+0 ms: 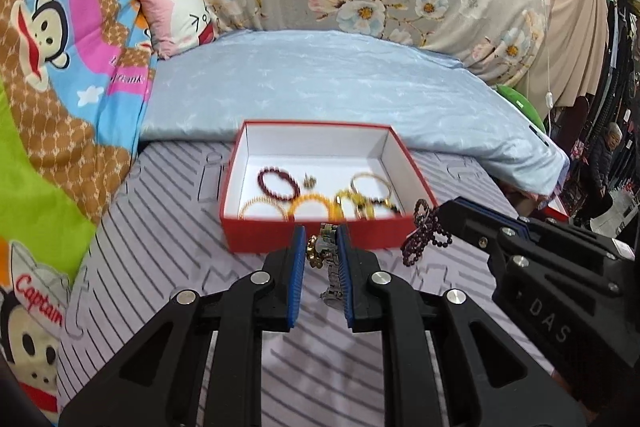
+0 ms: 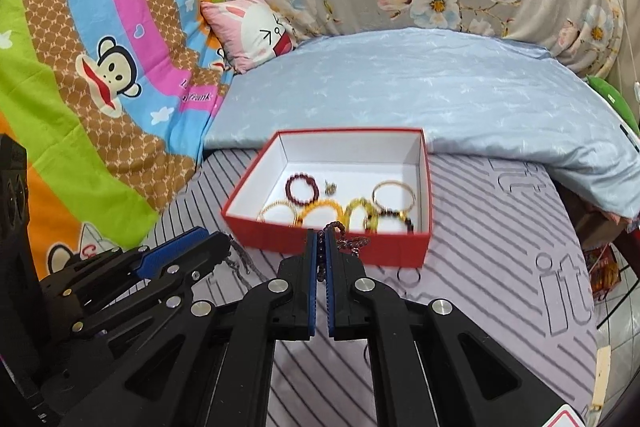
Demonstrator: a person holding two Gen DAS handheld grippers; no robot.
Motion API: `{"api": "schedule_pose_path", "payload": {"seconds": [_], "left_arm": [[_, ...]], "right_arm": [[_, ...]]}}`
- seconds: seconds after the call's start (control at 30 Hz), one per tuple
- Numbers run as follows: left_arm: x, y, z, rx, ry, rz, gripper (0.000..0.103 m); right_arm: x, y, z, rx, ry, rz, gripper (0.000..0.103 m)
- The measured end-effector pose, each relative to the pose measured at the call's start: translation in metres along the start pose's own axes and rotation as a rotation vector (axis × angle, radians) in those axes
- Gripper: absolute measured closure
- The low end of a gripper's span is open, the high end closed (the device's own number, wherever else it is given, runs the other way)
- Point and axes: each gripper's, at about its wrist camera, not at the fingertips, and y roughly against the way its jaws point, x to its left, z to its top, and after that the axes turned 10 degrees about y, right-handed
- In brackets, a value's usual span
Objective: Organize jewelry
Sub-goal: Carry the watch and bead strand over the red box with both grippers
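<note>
A: Nearest the L cam, what've you got?

B: My left gripper (image 1: pixel 321 239), fingers narrowed around a metal watch (image 1: pixel 331 267) w/ a small gold bit next to it. The pads look to touch it at the top, the strap hangs down to the striped mat (image 1: pixel 168 227). Can't tell 100% that it's pinched, frame's a bit blurred.

A: And the R?

B: Right gripper (image 2: pixel 320 239) nearly closed, clamped on a dark purple bead bracelet (image 2: pixel 340 233). From the L cam the same beads (image 1: pixel 424 231) dangle in loops off the fingertips, just beside the box's near right corner.

A: Box?

B: Red box (image 1: pixel 312 237), white inside, open top, sitting on the mat just ahead of both grippers. In it: 1 dark red bead bracelet (image 1: pixel 279 183) at back left, 1 thin gold bangle (image 1: pixel 371 185) at back right, a tiny gold piece (image 1: pixel 309 180) between them. Along the near wall there are yellow and amber bead bracelets (image 1: pixel 312 207), some overlapping; count unclear.

A: Around it?

B: Light blue quilt (image 1: pixel 340 83) touching the box's far side, cartoon blanket (image 1: pixel 60 67) on the L. 1 thin ring (image 2: pixel 409 277) lies on the mat near the box's front right.
</note>
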Motion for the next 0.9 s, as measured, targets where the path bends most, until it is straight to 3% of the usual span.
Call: {"api": "schedule_pose_path", "payload": {"seconds": [0.4, 0.6, 0.9], "left_arm": [[-0.007, -0.056, 0.085, -0.077, -0.013, 0.031, 0.088], [-0.003, -0.096, 0.1, -0.059, -0.008, 0.054, 0.088], [0.004, -0.136, 0.097, -0.016, -0.002, 0.073, 0.088]], "right_arm": [[-0.029, -0.055, 0.078, -0.032, -0.012, -0.014, 0.099], [-0.042, -0.09, 0.082, 0.004, -0.039, -0.021, 0.099], [-0.048, -0.132, 0.072, 0.065, -0.046, -0.029, 0.099]]}}
